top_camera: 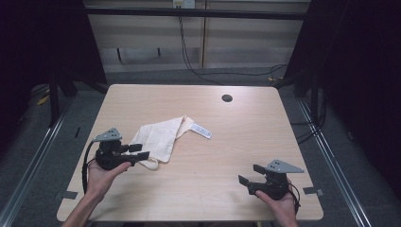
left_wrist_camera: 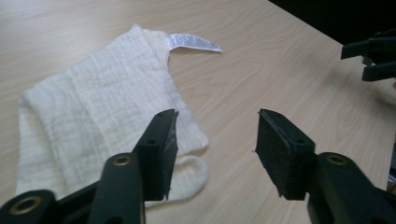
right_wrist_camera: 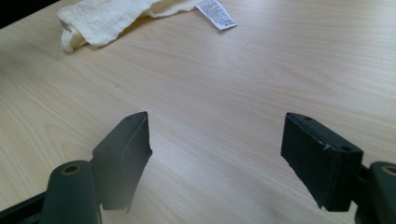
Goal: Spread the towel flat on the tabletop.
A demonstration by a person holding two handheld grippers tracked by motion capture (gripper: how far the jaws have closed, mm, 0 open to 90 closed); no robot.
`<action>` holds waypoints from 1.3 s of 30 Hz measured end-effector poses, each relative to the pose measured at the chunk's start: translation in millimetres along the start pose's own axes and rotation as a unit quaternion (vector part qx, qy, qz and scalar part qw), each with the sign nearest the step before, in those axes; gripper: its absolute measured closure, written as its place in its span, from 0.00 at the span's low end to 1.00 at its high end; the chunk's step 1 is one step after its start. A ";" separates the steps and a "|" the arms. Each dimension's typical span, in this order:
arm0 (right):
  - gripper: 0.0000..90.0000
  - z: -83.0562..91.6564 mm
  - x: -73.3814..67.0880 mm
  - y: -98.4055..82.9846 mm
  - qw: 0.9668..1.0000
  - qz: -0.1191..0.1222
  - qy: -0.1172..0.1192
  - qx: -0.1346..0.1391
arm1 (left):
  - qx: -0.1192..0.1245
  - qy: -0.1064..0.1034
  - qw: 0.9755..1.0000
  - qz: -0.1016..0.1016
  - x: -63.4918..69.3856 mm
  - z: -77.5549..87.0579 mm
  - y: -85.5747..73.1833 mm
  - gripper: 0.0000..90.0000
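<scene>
A cream woven cloth lies folded on the wooden table, with a white care label sticking out at its right end. My left gripper is at the cloth's near left corner, held in a hand and open. In the left gripper view the cloth spreads out behind the left jaw, the label lies beyond it, and nothing is between the pads of my left gripper. My right gripper sits open near the front right edge, far from the cloth. Its jaws stand over bare wood.
A round cable hole sits near the table's far edge. Dark curtains flank both sides, and cables run down the back wall to the floor. The right gripper appears far off in the left gripper view.
</scene>
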State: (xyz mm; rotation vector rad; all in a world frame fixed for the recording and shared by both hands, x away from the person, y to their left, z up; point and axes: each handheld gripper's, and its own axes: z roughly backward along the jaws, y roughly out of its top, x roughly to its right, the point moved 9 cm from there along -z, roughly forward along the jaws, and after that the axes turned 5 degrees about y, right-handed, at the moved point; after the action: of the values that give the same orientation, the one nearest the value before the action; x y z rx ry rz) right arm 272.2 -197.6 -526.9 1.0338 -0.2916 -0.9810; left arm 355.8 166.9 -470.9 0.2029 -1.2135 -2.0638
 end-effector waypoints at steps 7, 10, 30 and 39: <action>0.26 -0.3 -0.7 0.3 1.000 0.002 0.002 -0.001 | -0.012 0.019 1.000 -0.021 -12.8 -10.9 11.7 0.59; 0.26 -0.3 0.0 0.2 1.000 0.001 0.001 0.000 | -0.014 0.030 0.999 -0.030 -21.3 -18.4 15.0 0.51; 0.28 -2.9 -5.5 -2.4 1.000 0.013 0.013 -0.016 | -0.088 0.036 0.995 -0.035 -42.4 -63.9 -24.2 0.44; 0.28 -6.6 -5.9 -5.4 0.999 0.018 0.013 -0.030 | -0.100 0.031 0.994 -0.041 -45.8 -78.2 -32.2 0.46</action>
State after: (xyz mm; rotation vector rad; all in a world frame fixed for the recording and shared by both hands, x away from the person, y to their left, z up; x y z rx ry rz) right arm 270.1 -189.9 -533.4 0.9836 -0.2566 -0.9384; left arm 409.3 151.7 -549.4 0.2233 -0.9680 -2.2181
